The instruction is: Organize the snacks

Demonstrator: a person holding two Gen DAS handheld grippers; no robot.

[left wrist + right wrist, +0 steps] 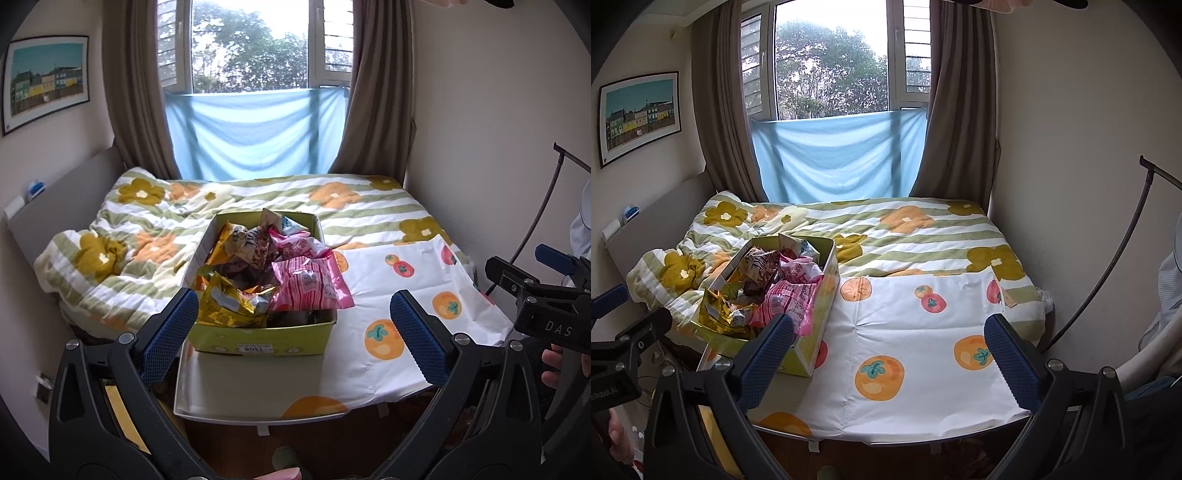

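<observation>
A bed [258, 199] with a flower-and-stripe quilt [923, 229] fills the room beneath a curtained window [251, 48]. At the foot of the bed stands a low bench [236, 384] covered by a white cloth [916, 332] printed with orange and red fruit.

On the left part of the bench sits a yellow-green cardboard box [258, 338], open at the top and heaped with snack packets that rise above its rim. A pink striped packet [310, 284] lies over the near right corner, a gold foil packet [225, 302] fills the near left corner, and a brown-and-cream packet [255, 243] stands tilted farther back (the print on these is too small to read).

The left tool [291, 332] hangs in front of the box with its blue-padded fingers [168, 332] spread wide, grasping nothing; seen from its camera, the box sits between them. The right tool [886, 354] is likewise released and empty, held over the bare right part of the cloth, beside the box. A person's fingertips [554, 365] show at the right tool's handle.
</observation>
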